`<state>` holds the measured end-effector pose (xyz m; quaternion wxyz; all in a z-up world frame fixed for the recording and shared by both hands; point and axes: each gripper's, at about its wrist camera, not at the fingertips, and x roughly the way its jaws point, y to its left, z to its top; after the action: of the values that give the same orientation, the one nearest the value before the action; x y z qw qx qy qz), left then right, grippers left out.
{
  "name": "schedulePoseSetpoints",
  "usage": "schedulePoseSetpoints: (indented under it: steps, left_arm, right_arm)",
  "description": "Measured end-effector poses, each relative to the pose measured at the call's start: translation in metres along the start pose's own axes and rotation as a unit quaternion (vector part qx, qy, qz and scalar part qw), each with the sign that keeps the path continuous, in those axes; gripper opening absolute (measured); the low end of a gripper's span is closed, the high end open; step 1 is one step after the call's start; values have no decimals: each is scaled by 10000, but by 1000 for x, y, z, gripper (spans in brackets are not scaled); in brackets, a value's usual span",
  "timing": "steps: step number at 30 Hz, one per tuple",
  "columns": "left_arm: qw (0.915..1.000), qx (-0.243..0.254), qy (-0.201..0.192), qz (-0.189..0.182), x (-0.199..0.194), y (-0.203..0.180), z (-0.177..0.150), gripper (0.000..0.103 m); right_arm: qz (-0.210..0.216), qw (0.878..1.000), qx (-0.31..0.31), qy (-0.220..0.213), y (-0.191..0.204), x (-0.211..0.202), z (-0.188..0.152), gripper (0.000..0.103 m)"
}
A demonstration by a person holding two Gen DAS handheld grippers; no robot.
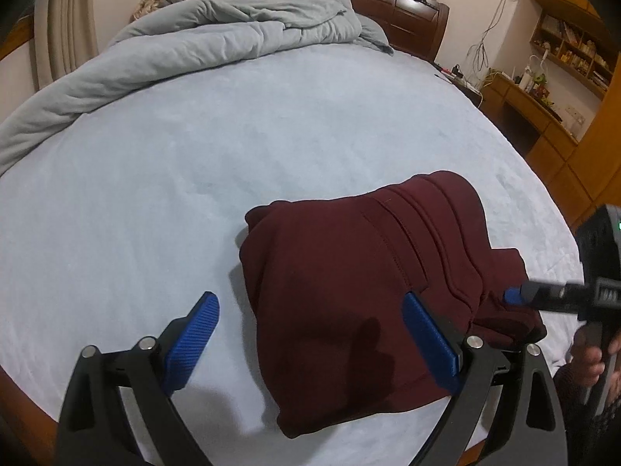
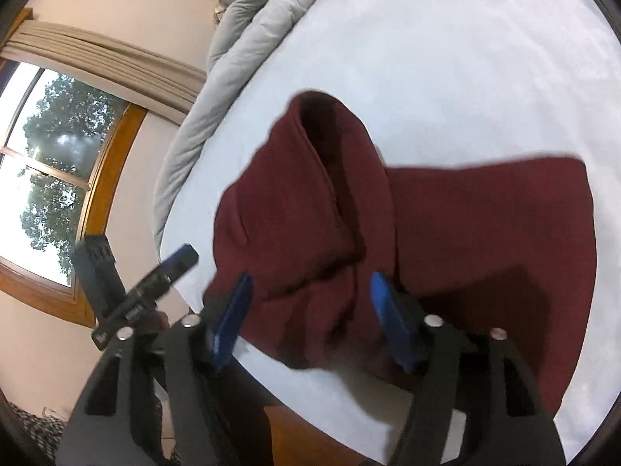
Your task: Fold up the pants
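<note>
Maroon pants (image 1: 349, 291) are seen folded on the bed (image 1: 194, 155); left tongs (image 1: 310, 322) released, right tongs (image 2: 310, 303) unclenched at six o'clock.

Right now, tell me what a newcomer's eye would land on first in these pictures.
The dark maroon fleece pants, folded into a thick bundle, stand out on the pale blue bed sheet near its front edge. The blue-padded left tongs hang open at the bundle's near side, one pad over the fabric. A rumpled grey quilt lies heaped along the far side, by the dark wooden headboard.
</note>
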<state>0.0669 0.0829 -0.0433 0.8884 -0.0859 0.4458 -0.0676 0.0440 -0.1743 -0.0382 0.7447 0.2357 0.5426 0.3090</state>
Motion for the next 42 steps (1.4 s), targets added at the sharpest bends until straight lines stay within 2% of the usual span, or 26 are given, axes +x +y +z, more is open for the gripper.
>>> schedulePoseSetpoints:
  steps: [5,7,9,11,15,17,19,23,24,25,26,27,29,31,33,35,37,42]
  left_arm:
    - [10000,57,3,-33,0,-1,0,96]
    - [10000,68,21,-16,1,-1,0,96]
    - [10000,69,62,37,2,2,0,96]
    - [9999,60,95,73,3,5,0,96]
    - [10000,-49,66,53,1,12,2,96]
    - [9999,-106,-25,-46,-5,13,5,96]
    - [9996,-124,-90,-252,-8,10,8,96]
    - [9989,196,228,-367,9,-9,7,96]
    - [9982,329,338,-366,16,-15,6,96]
    - [9971,468,499,-342,25,-20,3,96]
    - [9940,649,856,-222,41,-28,-3,96]
    - [9927,704,966,-168,48,-32,-7,96]
    - [9935,688,908,-9,55,-33,-13,99]
    - [9941,431,979,-190,53,-25,-10,99]
    - [9941,221,1010,-315,49,-17,-8,98]
    - [9948,133,962,-316,42,-11,-6,98]
    - [9955,181,890,-267,36,-9,-7,98]
    - [9956,126,908,-195,32,-3,-10,98]
  right_arm:
    - [-87,9997,102,222,2,26,20,71]
    - [-9,9996,107,280,0,34,21,60]
    - [-99,9992,-233,318,11,37,19,36]
    - [-16,9981,-525,319,19,30,17,26]
    - [1110,9921,-545,225,45,-9,6,13]
    - [1216,9905,-605,196,52,-24,-1,12]
    - [867,9939,-628,265,48,-28,-10,12]
    - [-431,9961,-419,645,1,2,-21,12]
    - [-477,9959,-256,721,-14,12,-23,12]
    - [-349,9968,-100,707,-21,13,-25,12]
    - [-249,9975,-13,658,-25,14,-24,11]
    - [-297,9974,-81,655,-23,14,-23,13]
    - [-397,9966,-275,667,-13,12,-25,18]
    - [-360,9970,-375,571,-2,3,-22,27]
    - [-235,9986,-249,405,1,-13,-15,60]
    - [-137,9995,-112,260,0,-21,-9,62]
    - [62,9996,170,231,-12,-24,0,70]
    - [309,9958,660,549,-34,6,9,71]
